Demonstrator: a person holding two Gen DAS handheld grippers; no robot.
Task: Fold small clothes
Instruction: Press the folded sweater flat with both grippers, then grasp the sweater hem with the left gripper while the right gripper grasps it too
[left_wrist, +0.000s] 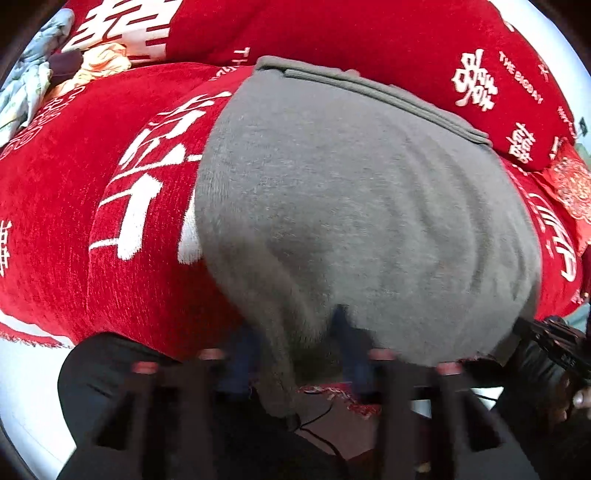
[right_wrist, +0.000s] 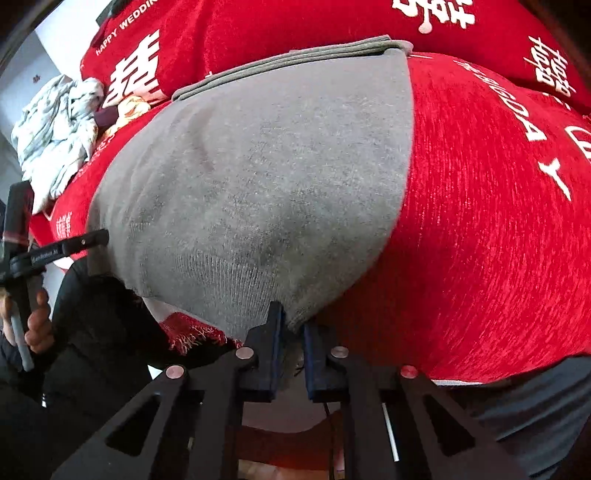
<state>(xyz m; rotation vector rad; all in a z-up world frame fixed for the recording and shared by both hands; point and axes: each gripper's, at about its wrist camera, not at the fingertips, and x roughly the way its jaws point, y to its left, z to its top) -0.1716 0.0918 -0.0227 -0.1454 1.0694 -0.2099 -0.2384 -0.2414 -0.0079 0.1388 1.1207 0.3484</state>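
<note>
- Spread flat over a red cover printed with white characters: grey knitted garment, folded band at the far edge.
- Clamped on its near hem: right gripper, fingers nearly together.
- Gripping the opposite near corner, blurred: left gripper, fingers apart around bunched fabric.
- Heaped at far left: pale crumpled clothes.

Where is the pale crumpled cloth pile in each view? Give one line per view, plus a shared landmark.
Left wrist view: crumpled pale cloth pile at far upper left edge.
Right wrist view: same pile at left, mid-upper.
Shared landmark: grey knit garment spread on the red cover, centre of both.
</note>
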